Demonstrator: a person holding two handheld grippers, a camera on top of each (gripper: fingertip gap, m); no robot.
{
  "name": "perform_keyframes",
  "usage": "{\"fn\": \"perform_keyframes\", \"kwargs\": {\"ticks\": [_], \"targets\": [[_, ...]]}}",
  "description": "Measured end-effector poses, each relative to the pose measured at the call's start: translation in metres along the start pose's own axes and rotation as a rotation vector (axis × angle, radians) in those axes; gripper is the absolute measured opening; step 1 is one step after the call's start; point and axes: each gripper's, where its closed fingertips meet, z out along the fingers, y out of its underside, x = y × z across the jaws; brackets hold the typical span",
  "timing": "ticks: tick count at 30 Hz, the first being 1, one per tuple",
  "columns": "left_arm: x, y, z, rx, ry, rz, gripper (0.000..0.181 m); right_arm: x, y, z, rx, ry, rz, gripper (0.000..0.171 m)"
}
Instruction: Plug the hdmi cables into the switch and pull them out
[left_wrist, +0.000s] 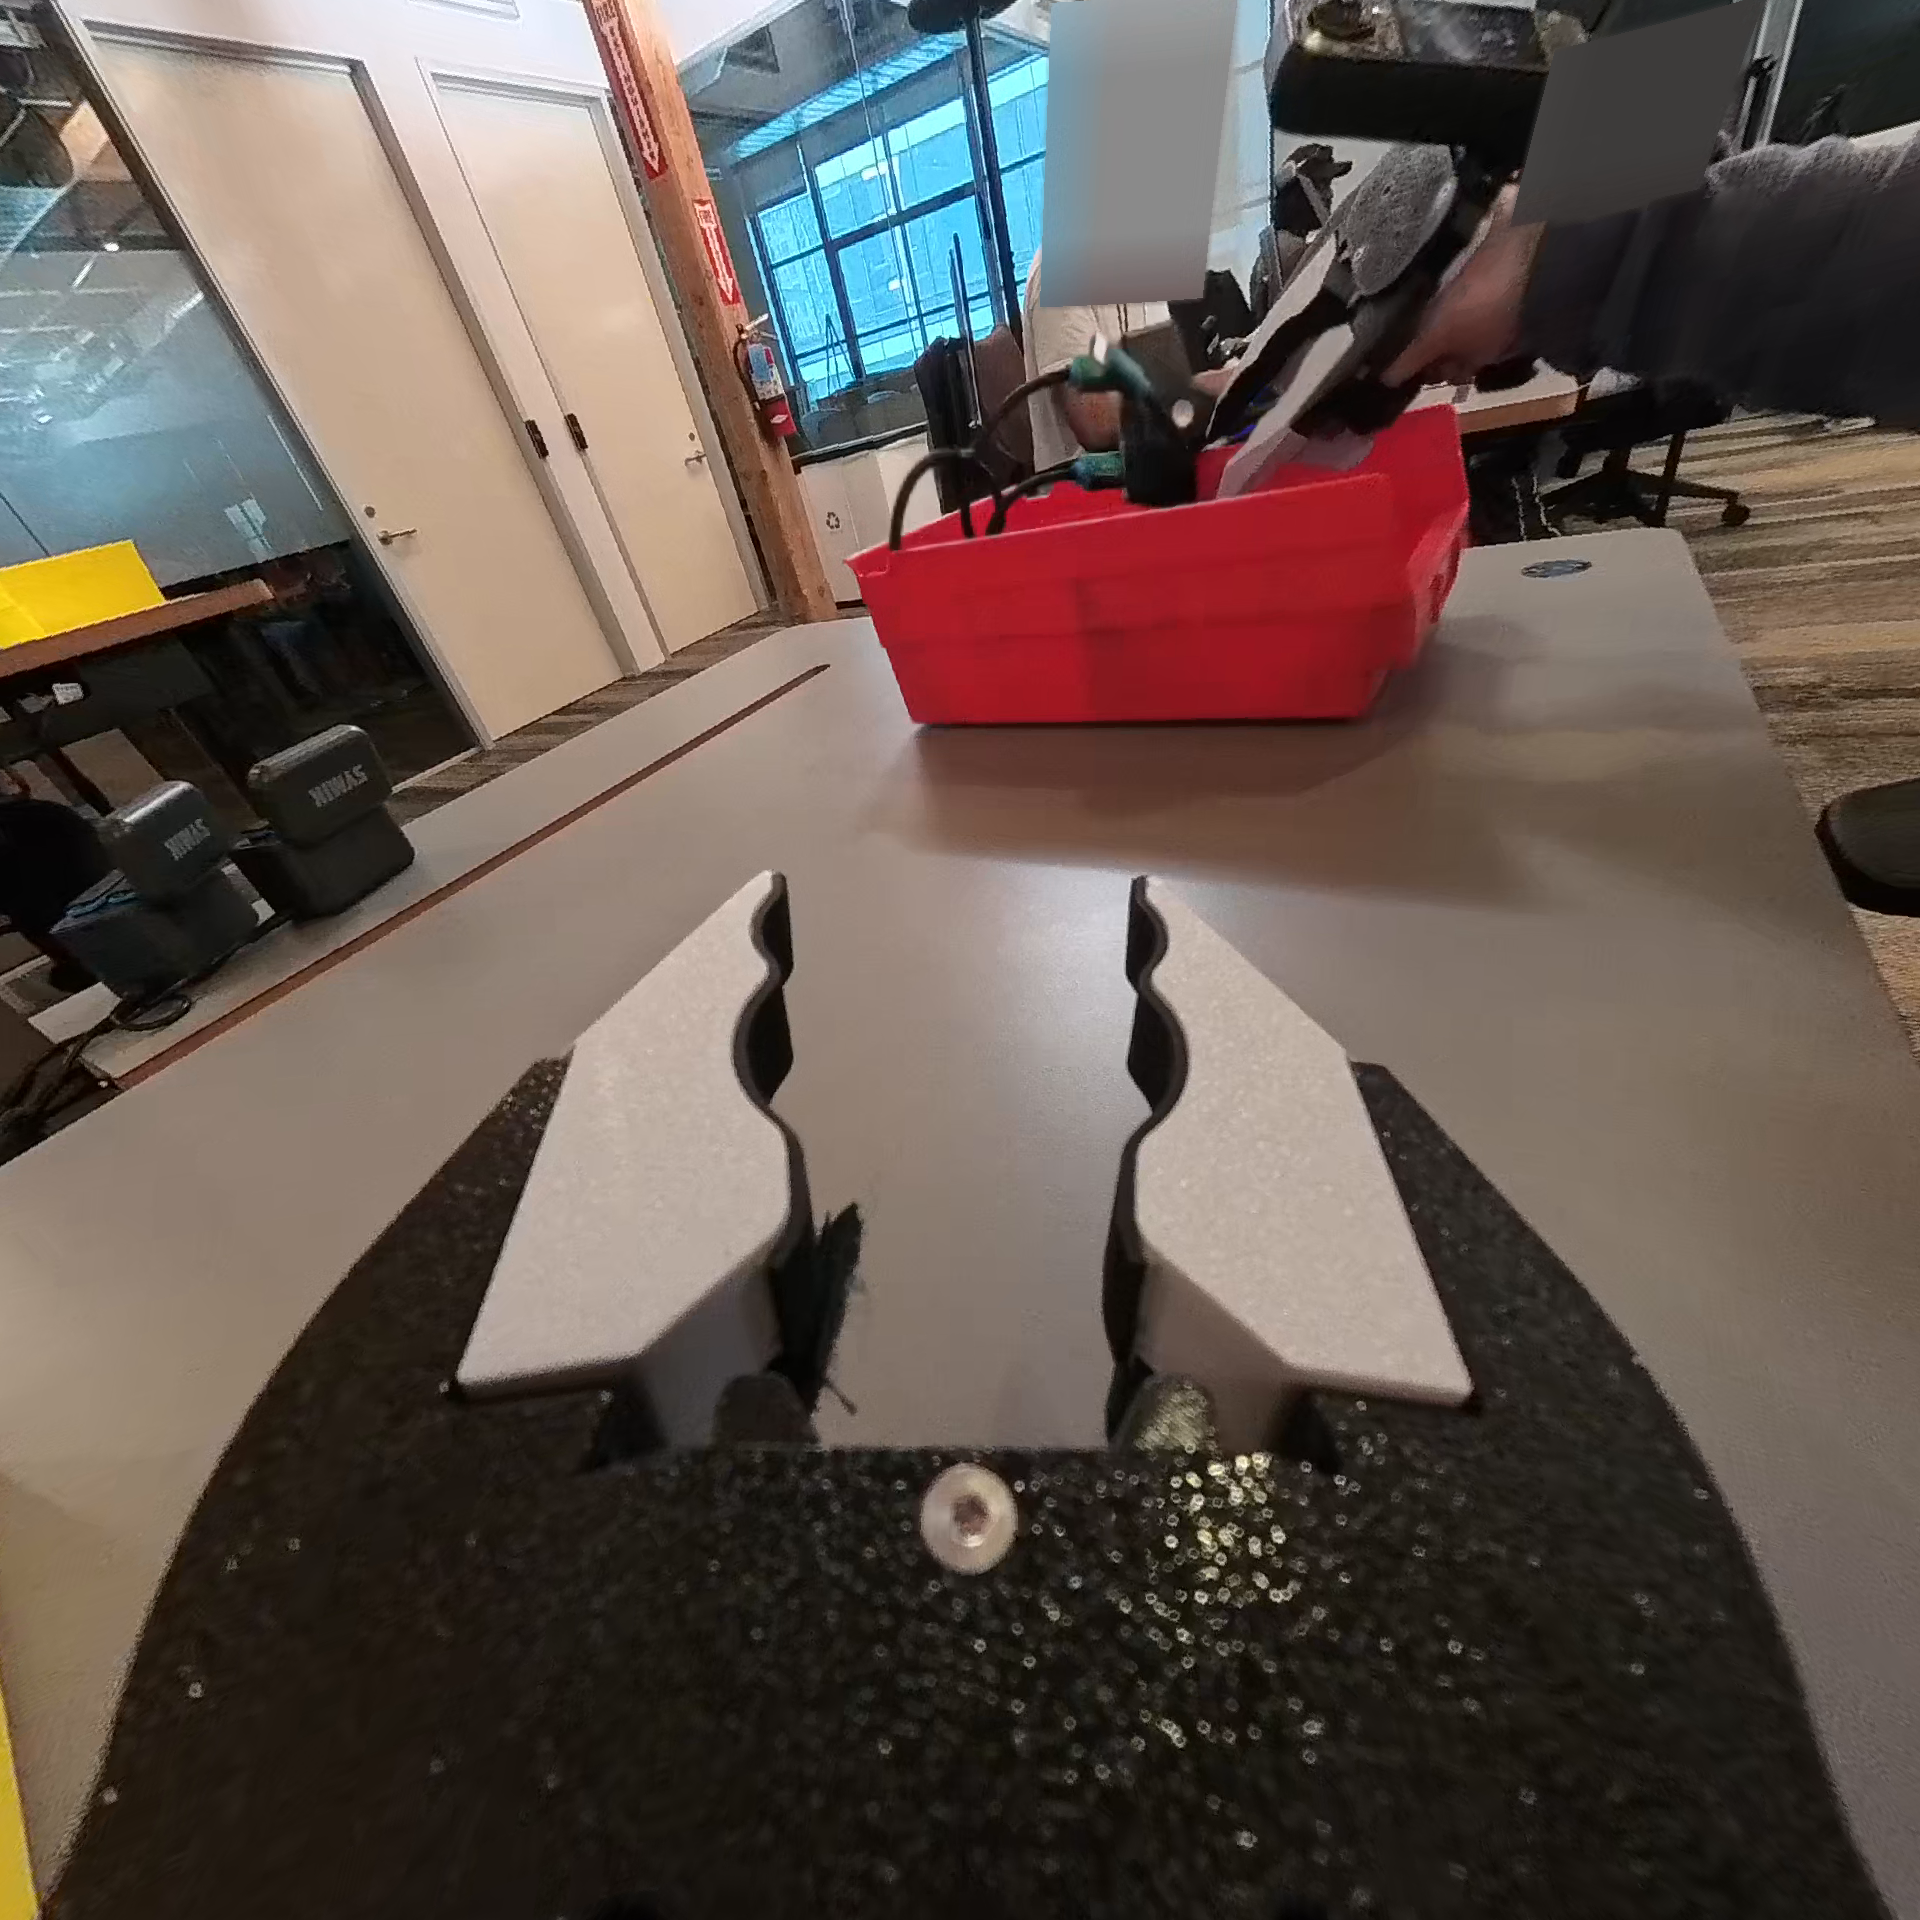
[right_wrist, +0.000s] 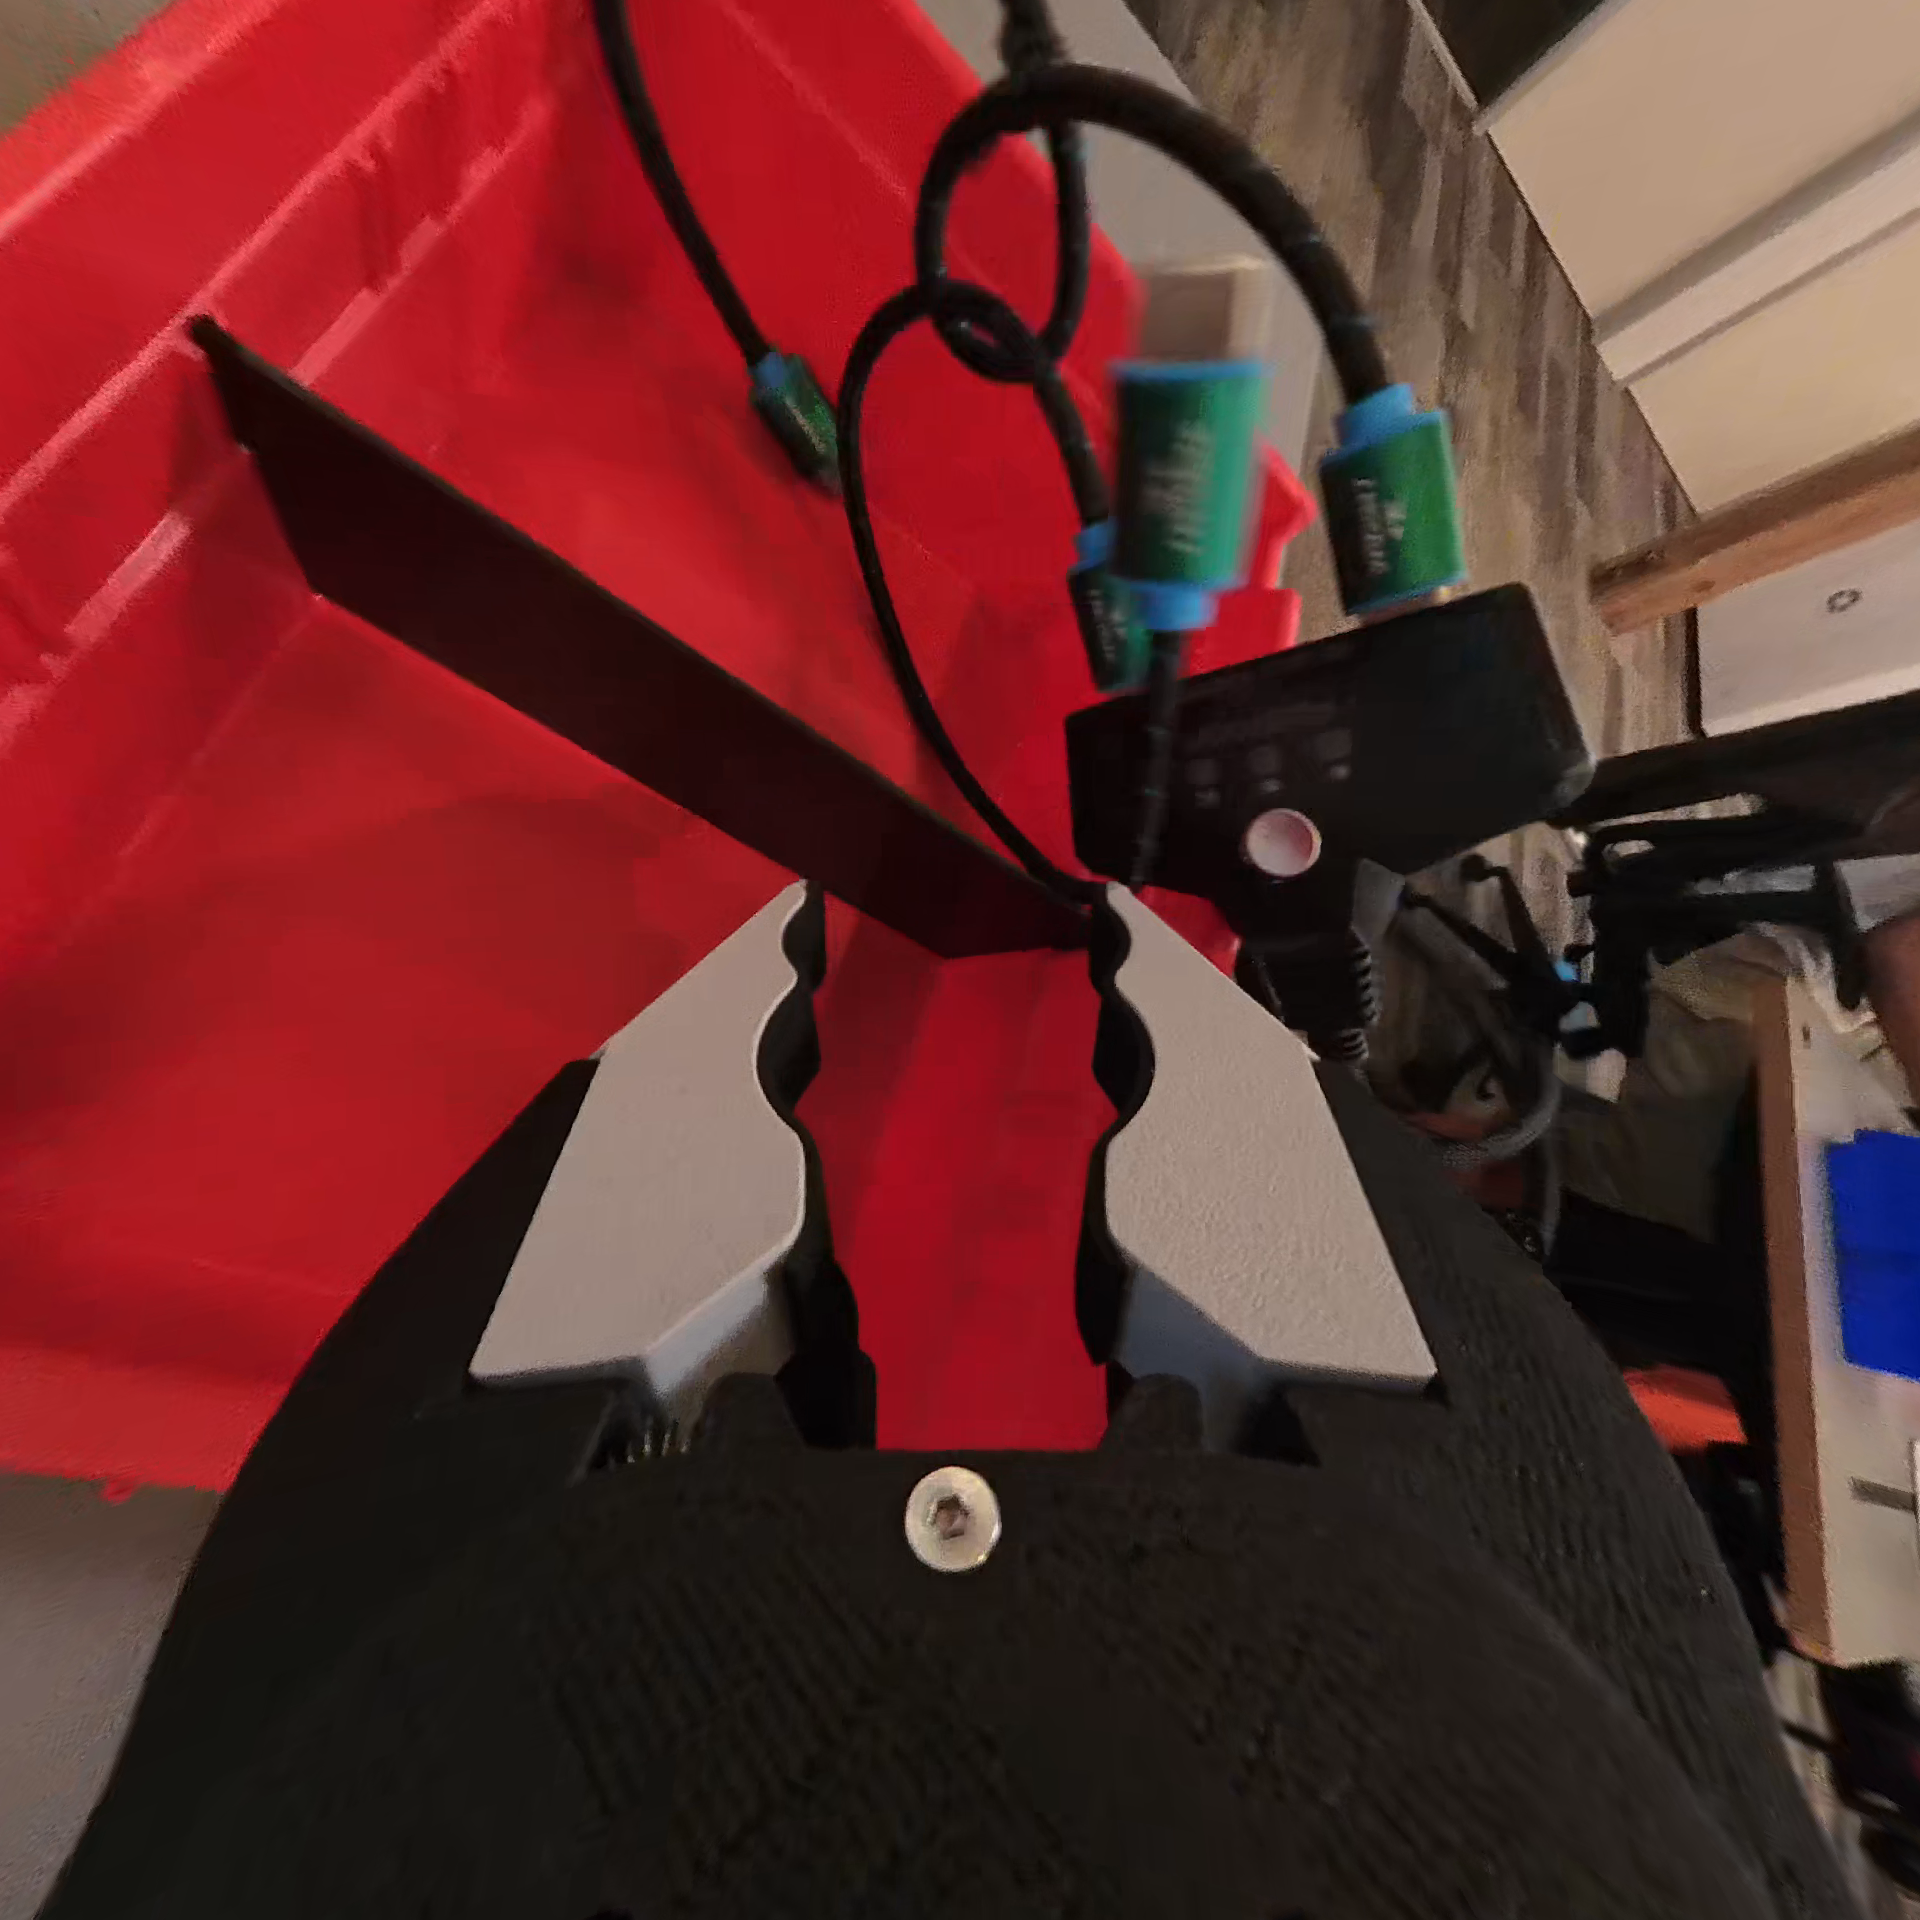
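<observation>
My left gripper (left_wrist: 956, 894) is open and empty, low over the grey table (left_wrist: 1403, 987), well short of the red bin (left_wrist: 1143, 623). My right gripper (right_wrist: 961, 914) is open over the bin (right_wrist: 312, 727), tips at its black divider (right_wrist: 571, 644); it also shows in the left wrist view (left_wrist: 1262, 452), reaching in from the right. The black switch (right_wrist: 1403, 727) sits just right of the right fingertip, not between the fingers; it also shows in the left wrist view (left_wrist: 1153, 447). A green HDMI plug (right_wrist: 1397, 520) is in the switch. Two more plugs (right_wrist: 1184, 488) hang close by. Another plug (right_wrist: 795, 416) lies farther in the bin. A thin black cable (right_wrist: 914, 675) runs past the right fingertip.
Black equipment cases (left_wrist: 312, 831) stand on the floor at the left beside another desk (left_wrist: 125, 623). A dark chair part (left_wrist: 1881, 842) juts in at the table's right edge. A person's sleeve (left_wrist: 1714, 270) holds the right gripper. Doors and a wooden post stand behind. There is about 45 cm between the tips of the two grippers.
</observation>
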Motion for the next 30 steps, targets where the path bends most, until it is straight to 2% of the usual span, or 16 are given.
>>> {"fn": "perform_keyframes", "kwargs": {"ticks": [6,10,13,15,18,21,25,28,30], "targets": [[-0.002,0.0,-0.001,0.002,-0.006,-0.001,0.062,-0.023,-0.016,-0.012,0.073,-0.059,-0.003,0.049],[-0.001,-0.001,-0.001,0.007,-0.005,-0.006,0.062,-0.046,-0.023,-0.02,0.138,-0.128,0.025,0.042],[-0.002,-0.001,-0.001,0.007,-0.007,-0.005,0.062,-0.05,-0.032,-0.029,0.198,-0.086,0.03,0.039],[-0.002,-0.001,-0.002,0.008,-0.009,-0.005,0.062,-0.055,-0.051,-0.047,0.289,-0.054,0.034,0.038],[-0.005,-0.004,-0.002,0.02,-0.034,0.013,0.063,-0.071,-0.101,-0.09,0.511,-0.006,0.041,0.037],[-0.007,-0.006,-0.004,0.029,-0.066,0.045,0.063,-0.12,-0.157,-0.125,0.711,-0.054,0.019,0.037],[-0.007,-0.006,-0.004,0.026,-0.066,0.047,0.063,-0.193,-0.192,-0.12,0.773,-0.095,-0.134,0.037],[-0.009,-0.008,-0.006,0.036,-0.077,0.047,0.063,-0.227,-0.205,-0.111,0.863,-0.135,-0.078,0.038],[-0.009,-0.009,-0.006,0.041,-0.077,0.046,0.063,-0.229,-0.211,-0.106,0.941,-0.079,0.0,0.034]]}}
